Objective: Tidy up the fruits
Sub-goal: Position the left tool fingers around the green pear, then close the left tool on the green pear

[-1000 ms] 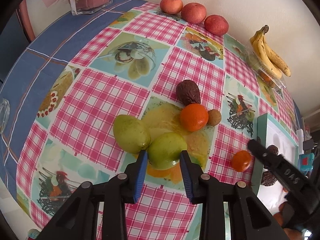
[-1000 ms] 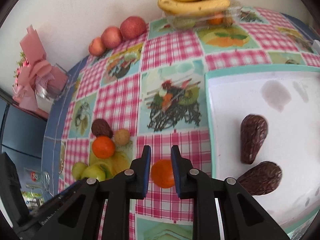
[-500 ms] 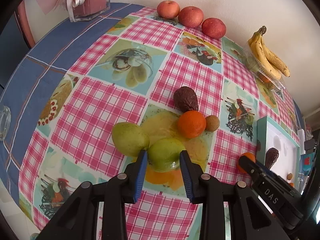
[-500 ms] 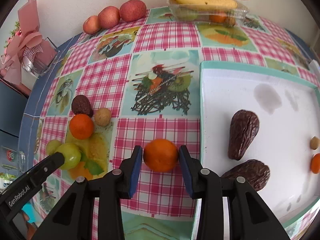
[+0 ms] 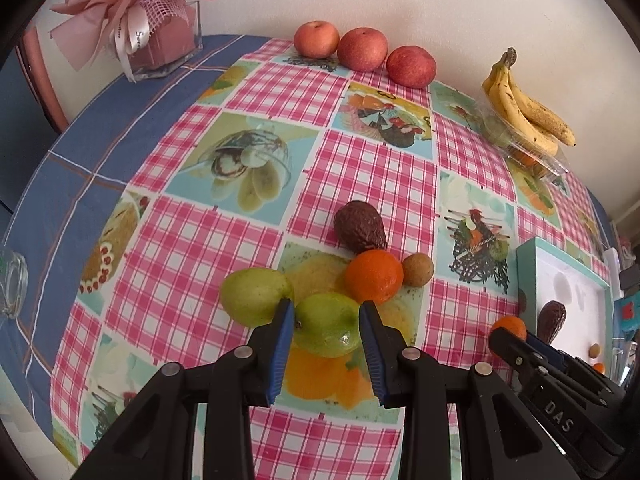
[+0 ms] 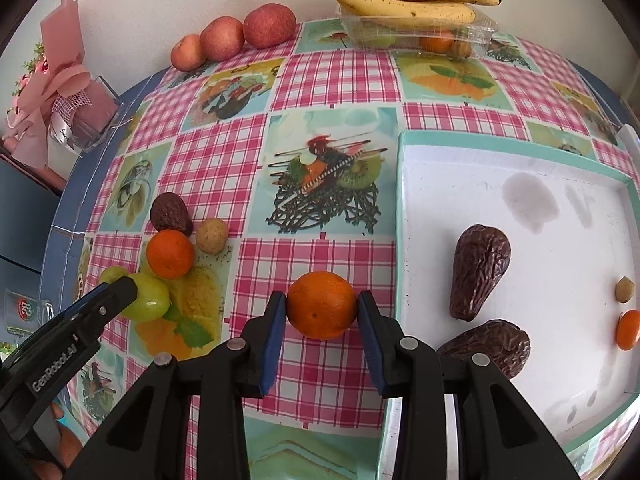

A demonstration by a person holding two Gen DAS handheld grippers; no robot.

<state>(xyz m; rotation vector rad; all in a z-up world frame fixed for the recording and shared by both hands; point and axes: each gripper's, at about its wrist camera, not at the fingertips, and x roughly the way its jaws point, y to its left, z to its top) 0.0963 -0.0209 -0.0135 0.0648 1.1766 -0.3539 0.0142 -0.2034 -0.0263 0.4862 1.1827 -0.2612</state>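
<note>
A green fruit (image 5: 326, 330) lies on the checked tablecloth between the fingers of my left gripper (image 5: 325, 316). The gripper is open, with its pads close against the fruit's sides. A second green fruit (image 5: 256, 296) touches it on the left. Just beyond sit an orange (image 5: 374, 276), a small brown fruit (image 5: 418, 270) and a dark wrinkled avocado (image 5: 360, 228). My right gripper (image 6: 322, 312) is shut on another orange (image 6: 322, 310), which rests on the cloth left of the teal tray (image 6: 400, 200). The tray holds two avocados (image 6: 480, 272), a small brown fruit (image 6: 624, 290) and an orange (image 6: 628, 330).
Three red apples (image 5: 362, 48) line the wall at the back. Bananas (image 6: 408, 0) lie on a clear plastic box (image 6: 416, 38) holding more fruit. A glass vase with pink wrapping (image 5: 160, 40) stands back left. A glass (image 5: 12, 280) is near the left edge.
My right gripper opened, moved forward around the orange and closed a little onto it. My left gripper slid further around the green fruit at the same width.
</note>
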